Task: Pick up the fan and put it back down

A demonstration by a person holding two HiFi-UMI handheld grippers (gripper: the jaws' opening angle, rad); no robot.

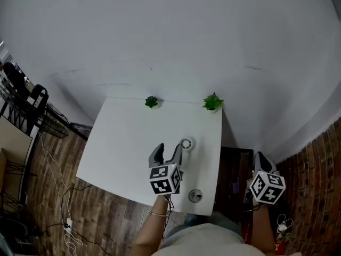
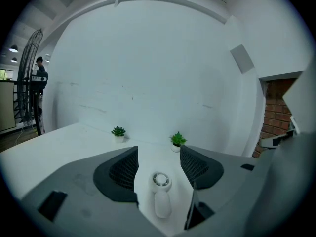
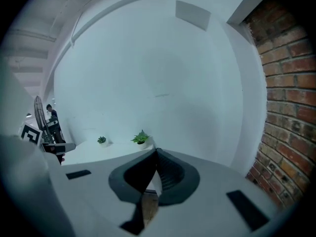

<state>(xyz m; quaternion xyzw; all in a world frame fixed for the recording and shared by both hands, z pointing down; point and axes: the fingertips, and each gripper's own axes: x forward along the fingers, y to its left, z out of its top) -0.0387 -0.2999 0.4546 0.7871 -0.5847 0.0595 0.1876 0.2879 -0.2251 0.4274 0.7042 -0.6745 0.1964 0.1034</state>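
Note:
The small white fan (image 1: pixel 186 144) lies flat on the white table (image 1: pixel 122 143), just right of my left gripper's tips. In the left gripper view the fan (image 2: pixel 161 189) shows low between the jaws, round head away from me, handle toward me. My left gripper (image 1: pixel 168 149) (image 2: pixel 159 152) is open and hovers just short of the fan, touching nothing. My right gripper (image 1: pixel 261 157) (image 3: pixel 157 153) hangs off the table's right side over the floor, jaws shut with nothing between them.
Two small potted plants (image 1: pixel 152 101) (image 1: pixel 212 102) stand at the table's far edge against the white wall. A round grey object (image 1: pixel 195 196) sits near the front right corner. A brick wall (image 3: pixel 289 107) is on the right; black racks (image 1: pixel 21 97) stand at the left.

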